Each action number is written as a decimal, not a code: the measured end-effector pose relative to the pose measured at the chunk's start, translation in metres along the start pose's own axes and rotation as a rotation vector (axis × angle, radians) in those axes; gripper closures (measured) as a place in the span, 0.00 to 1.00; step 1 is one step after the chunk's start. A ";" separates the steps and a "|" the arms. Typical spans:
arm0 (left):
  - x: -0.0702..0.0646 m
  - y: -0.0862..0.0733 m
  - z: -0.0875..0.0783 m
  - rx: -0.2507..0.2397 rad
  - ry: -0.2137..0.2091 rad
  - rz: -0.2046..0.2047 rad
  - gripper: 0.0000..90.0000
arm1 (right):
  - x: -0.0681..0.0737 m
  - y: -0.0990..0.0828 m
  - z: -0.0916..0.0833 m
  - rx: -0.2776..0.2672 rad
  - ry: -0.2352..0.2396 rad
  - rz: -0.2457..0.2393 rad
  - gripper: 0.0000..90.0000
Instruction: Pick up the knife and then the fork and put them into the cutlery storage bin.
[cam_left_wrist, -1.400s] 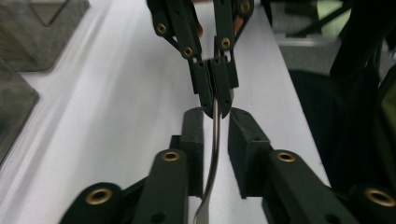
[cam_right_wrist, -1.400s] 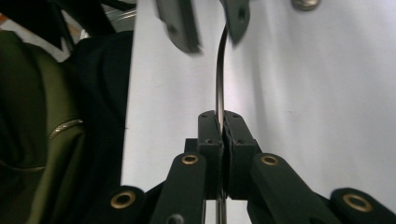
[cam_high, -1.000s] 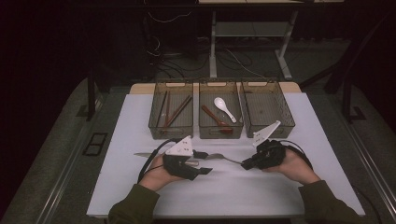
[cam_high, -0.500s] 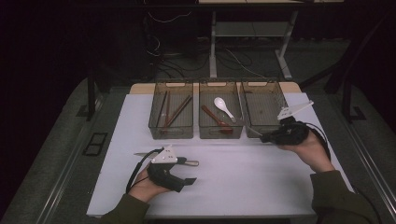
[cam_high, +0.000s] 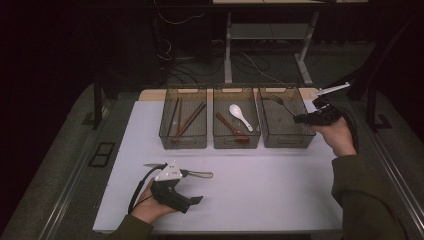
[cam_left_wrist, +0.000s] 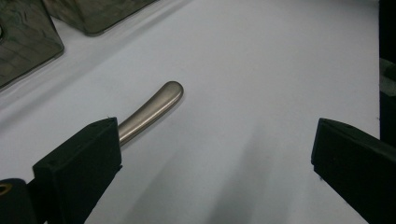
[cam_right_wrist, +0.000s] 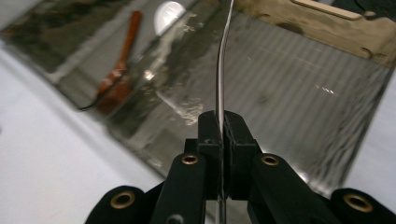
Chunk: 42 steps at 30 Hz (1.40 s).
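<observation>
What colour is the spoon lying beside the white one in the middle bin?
Reddish-brown; the spoon beside the white spoon shows best in the high view.

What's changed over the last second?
The right gripper, shut on the fork, carried it from mid-table over the right bin. The left gripper has just opened, leaving the metal utensil on the mat. The spoons and chopsticks stayed in their bins.

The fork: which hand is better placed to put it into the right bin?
Right. The right gripper is shut on the fork and holds it over the right bin. The left gripper is open near the front edge, beside a metal handle on the table.
</observation>
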<state>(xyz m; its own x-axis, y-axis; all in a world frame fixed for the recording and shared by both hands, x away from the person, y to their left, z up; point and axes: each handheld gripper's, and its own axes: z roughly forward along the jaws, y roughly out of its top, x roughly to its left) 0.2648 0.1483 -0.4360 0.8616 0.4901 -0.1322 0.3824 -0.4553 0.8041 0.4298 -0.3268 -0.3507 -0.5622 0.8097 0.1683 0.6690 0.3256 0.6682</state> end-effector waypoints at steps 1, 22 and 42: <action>0.001 0.000 -0.001 0.002 0.002 0.005 0.01 | -0.003 0.002 0.003 0.015 -0.012 0.002 0.96; 0.009 -0.001 -0.006 0.013 0.030 0.000 0.06 | -0.010 -0.003 0.023 -0.017 -0.070 -0.002 0.58; 0.043 0.013 -0.017 0.082 0.116 -0.024 0.83 | 0.065 -0.064 -0.015 -0.211 0.092 -0.068 0.25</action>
<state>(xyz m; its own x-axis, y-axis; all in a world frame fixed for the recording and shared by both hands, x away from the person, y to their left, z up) 0.3012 0.1763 -0.4215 0.8092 0.5822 -0.0790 0.4326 -0.4993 0.7507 0.3427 -0.3022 -0.3718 -0.6511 0.7383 0.1761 0.5166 0.2611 0.8154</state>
